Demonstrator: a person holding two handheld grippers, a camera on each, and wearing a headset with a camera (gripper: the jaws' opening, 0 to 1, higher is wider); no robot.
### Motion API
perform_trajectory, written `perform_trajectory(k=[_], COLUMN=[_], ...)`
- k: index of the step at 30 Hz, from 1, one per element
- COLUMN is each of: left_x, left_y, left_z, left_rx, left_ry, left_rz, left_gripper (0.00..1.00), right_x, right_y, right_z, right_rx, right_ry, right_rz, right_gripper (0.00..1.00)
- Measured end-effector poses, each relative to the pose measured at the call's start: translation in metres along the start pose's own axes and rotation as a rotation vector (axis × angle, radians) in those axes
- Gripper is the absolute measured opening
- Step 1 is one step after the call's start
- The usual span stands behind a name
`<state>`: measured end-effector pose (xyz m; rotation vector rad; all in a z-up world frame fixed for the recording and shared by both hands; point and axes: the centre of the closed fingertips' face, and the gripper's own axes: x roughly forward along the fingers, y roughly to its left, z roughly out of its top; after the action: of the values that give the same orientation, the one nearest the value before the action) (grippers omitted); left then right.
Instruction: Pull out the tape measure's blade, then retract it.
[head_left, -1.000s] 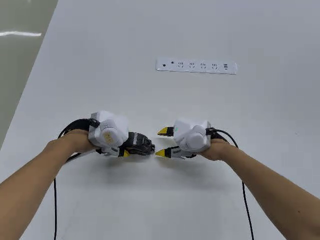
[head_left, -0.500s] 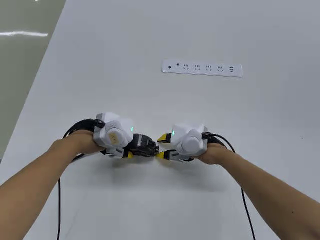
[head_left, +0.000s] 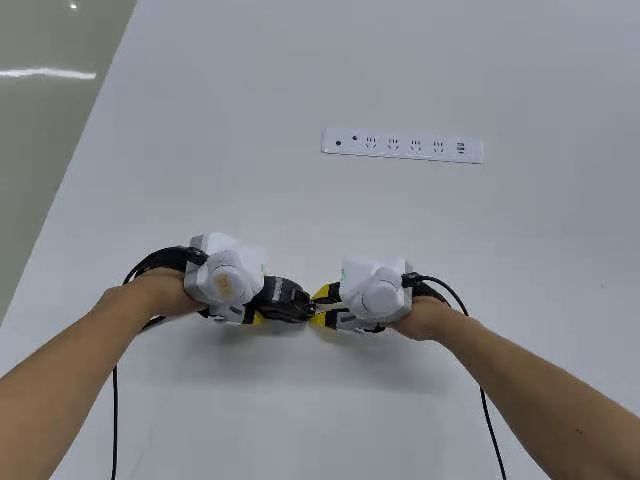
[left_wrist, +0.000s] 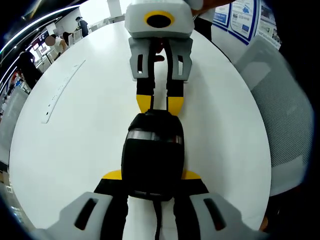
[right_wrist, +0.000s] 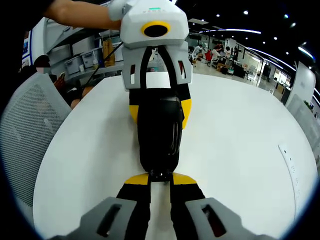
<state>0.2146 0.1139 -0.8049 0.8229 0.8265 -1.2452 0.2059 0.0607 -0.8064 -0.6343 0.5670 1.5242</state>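
Black plastic tape measure case (left_wrist: 152, 160), well nearer the person than the white power strip (head_left: 402, 145), is clamped in the left gripper (left_wrist: 151, 175); the right gripper (right_wrist: 161, 179) pinches its end hook (right_wrist: 160, 175). That shallow pinch could slip when pulled.

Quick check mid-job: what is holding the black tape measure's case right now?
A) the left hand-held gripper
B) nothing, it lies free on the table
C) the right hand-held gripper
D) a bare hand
A: in the left gripper view, the tape measure sits clamped between the jaws of the left hand-held gripper, while the right hand-held gripper faces it at its far end.
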Motion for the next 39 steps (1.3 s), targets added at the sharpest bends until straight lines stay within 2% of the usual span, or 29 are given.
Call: perform_trajectory(k=[21, 33, 39], left_x=[-0.0012, -0.0038, -0.0017], left_y=[0.0006, -0.0002, 0.0010], left_z=[-0.0031, -0.0016, -0.0044], left_rx=[-0.014, -0.018, -0.019], left_ry=[-0.004, 0.000, -0.001], left_rz=[0.009, 0.009, 0.008], left_gripper=[0.30, 0.30, 0.30], right_x=[-0.0032, -0.0058, -0.0086], right_y=[0.0015, 0.0012, 0.0012], right_z=[0.0041, 0.0031, 0.0003], right_rx=[-0.063, -0.072, -0.071], right_ry=[0.023, 0.026, 0.031], right_rz=[0.017, 0.022, 0.023], right_gripper=[0.12, 0.12, 0.12])
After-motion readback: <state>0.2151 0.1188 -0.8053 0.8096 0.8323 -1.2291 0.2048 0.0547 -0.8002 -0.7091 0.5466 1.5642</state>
